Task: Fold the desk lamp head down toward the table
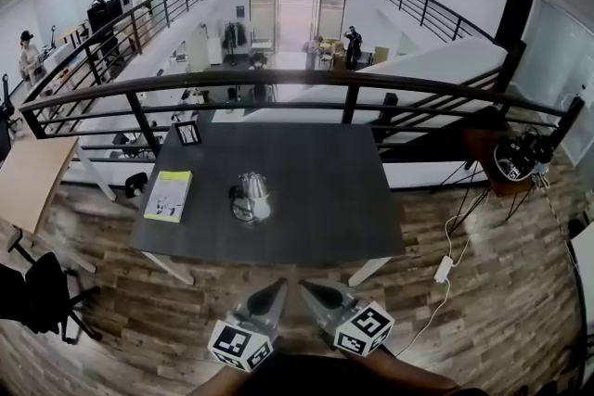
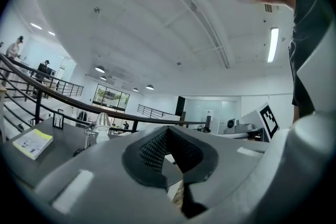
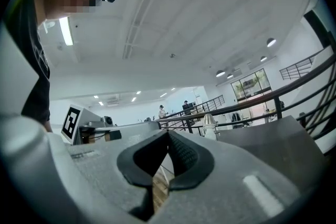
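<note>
While you've got both grippers hanging level just off the near edge of the dark table (image 1: 325, 190), the desk lamp (image 1: 251, 197) sits well apart from them, roughly mid-table and slightly left of centre. Nothing of yours is touching it. From the left gripper (image 1: 277, 285) view the lamp shows up ahead and off to the left, silvery cone head up above the tabletop; from the right gripper (image 1: 306, 287) view it's ahead and a bit right.

Both tools are closed up. The left gripper's pads (image 2: 152, 149) meet at the tips with nothing between them, and it's the same for the right gripper's pads (image 3: 184, 155).

Quick count: one lamp, two grippers, and one marker cube on each, so two cubes. Left of the lamp lies one yellowish booklet (image 1: 169, 196). Further back and left of the lamp stands one small picture frame (image 1: 187, 133), near the railing (image 1: 278, 81) side.

As for writing, the cubes only show black-and-white square patterns. The print on the booklet is too small to read.
</note>
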